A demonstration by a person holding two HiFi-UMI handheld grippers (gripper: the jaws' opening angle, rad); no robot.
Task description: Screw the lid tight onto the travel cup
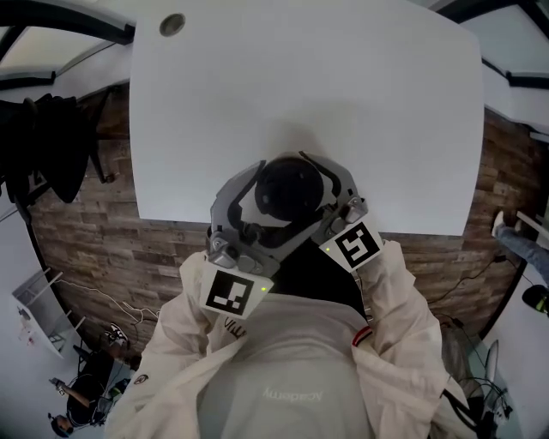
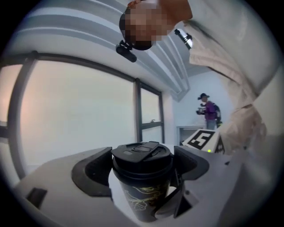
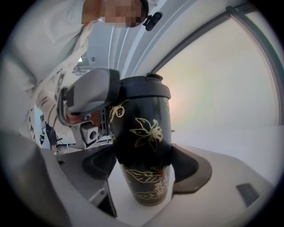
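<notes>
The travel cup point(image 3: 144, 146) is black with gold flowers and stands upright between both grippers, over the near edge of the white table point(image 1: 343, 103). Its black flip-top lid point(image 2: 142, 155) sits on the cup's mouth. My left gripper point(image 2: 143, 165) comes in from the lower left in the head view, with its dark pads point(image 2: 95, 170) shut on the lid's rim. My right gripper point(image 3: 144, 165) is shut on the cup's body lower down, a pad against each side. From above, only the round lid point(image 1: 287, 190) shows, ringed by grey fingers point(image 1: 232, 197).
A round cable hole point(image 1: 171, 24) sits at the table's far left corner. Wooden floor point(image 1: 103, 249) lies around the table, with dark gear and a white rack at the left. Another person point(image 2: 208, 111) stands far off by a window.
</notes>
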